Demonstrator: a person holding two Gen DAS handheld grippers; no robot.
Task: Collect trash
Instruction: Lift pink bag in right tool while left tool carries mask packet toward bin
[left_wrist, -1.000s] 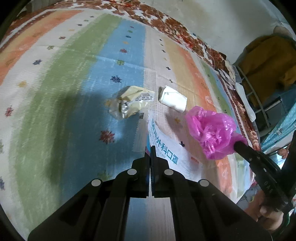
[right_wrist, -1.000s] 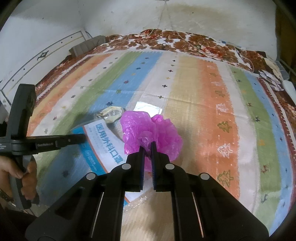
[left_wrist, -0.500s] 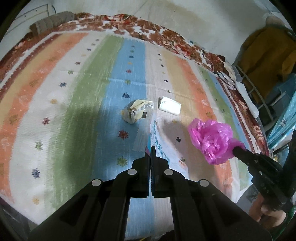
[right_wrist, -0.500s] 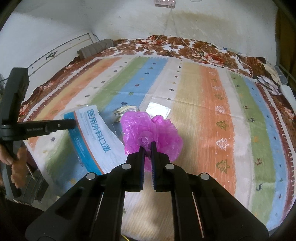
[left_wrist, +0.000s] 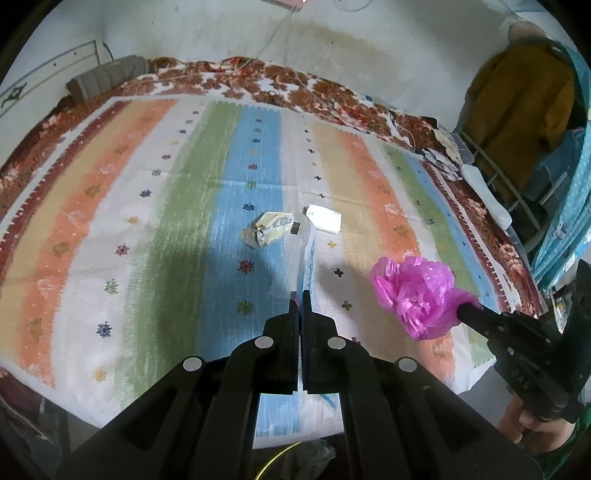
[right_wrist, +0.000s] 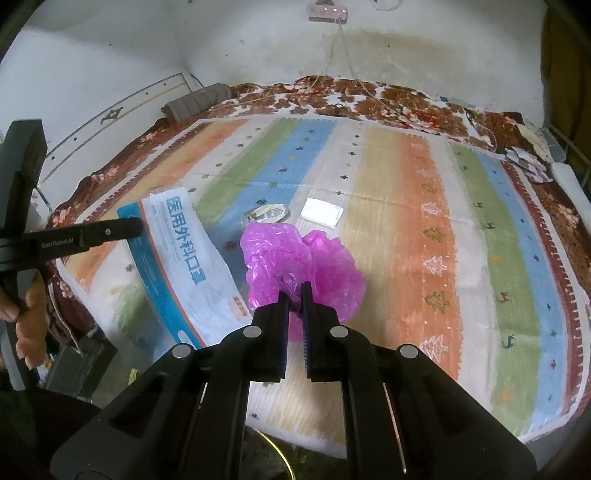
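Right gripper (right_wrist: 292, 291) is clamped on a crumpled pink plastic bag (right_wrist: 301, 266), held above the striped mat (right_wrist: 461, 258). Left gripper (left_wrist: 300, 295) is fully closed on the edge of a blue-and-white printed packet (right_wrist: 184, 266), also lifted off the mat. Farther out, 2 items lie on the mat: crumpled foil wrapper (left_wrist: 271, 232), white folded paper (left_wrist: 325, 218) just beside it.

Soft daylight, dim corners; fisheye warp at edges; slight motion blur; tongs' shadow on mat (left_wrist: 207, 229).
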